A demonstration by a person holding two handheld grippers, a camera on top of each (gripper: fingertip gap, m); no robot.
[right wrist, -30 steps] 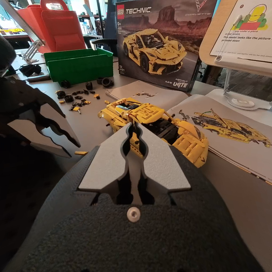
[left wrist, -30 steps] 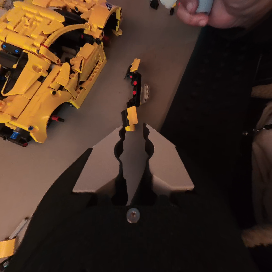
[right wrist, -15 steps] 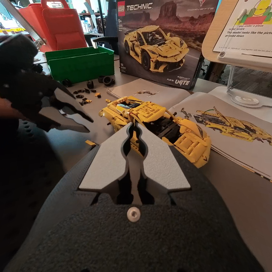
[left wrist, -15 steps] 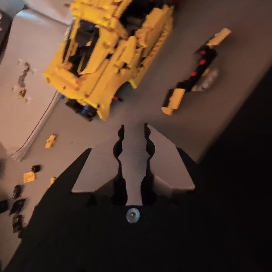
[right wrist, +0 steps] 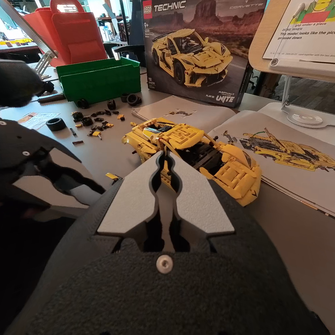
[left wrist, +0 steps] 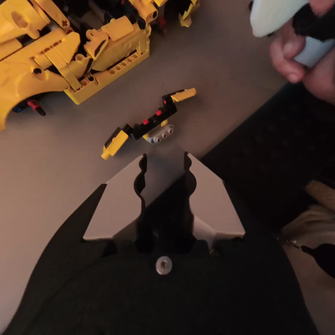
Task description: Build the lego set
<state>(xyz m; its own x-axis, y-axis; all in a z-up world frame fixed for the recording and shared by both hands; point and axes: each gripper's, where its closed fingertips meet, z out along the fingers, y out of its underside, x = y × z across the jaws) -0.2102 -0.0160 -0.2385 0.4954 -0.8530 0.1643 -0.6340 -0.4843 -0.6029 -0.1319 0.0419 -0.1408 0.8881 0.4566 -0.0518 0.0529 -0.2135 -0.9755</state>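
Note:
The half-built yellow lego car (right wrist: 190, 154) stands mid-table; its side fills the upper left of the left wrist view (left wrist: 72, 45). A small black and yellow sub-assembly (left wrist: 150, 123) with red pins and a grey block lies on the table near the edge. My left gripper (left wrist: 165, 155) is open and empty, its tips just short of the sub-assembly. In the right wrist view it shows at the left (right wrist: 97, 192), with one yellow end of the sub-assembly (right wrist: 112, 175) beside it. My right gripper (right wrist: 165, 154) is shut and empty, raised in front of the car's side.
The table edge (left wrist: 235, 126) runs diagonally right of the sub-assembly. A hand (left wrist: 299, 59) holds the other gripper's handle. Behind the car are an open instruction booklet (right wrist: 290, 154), the set's box (right wrist: 195, 50), a green bin (right wrist: 99, 79), tyres (right wrist: 132, 98) and loose small parts (right wrist: 94, 123). There is about 15 cm between the tips of the two grippers.
My left gripper swung left away from the sub-assembly, then came back to it, and its jaws have opened wider. The right gripper has hardly moved.

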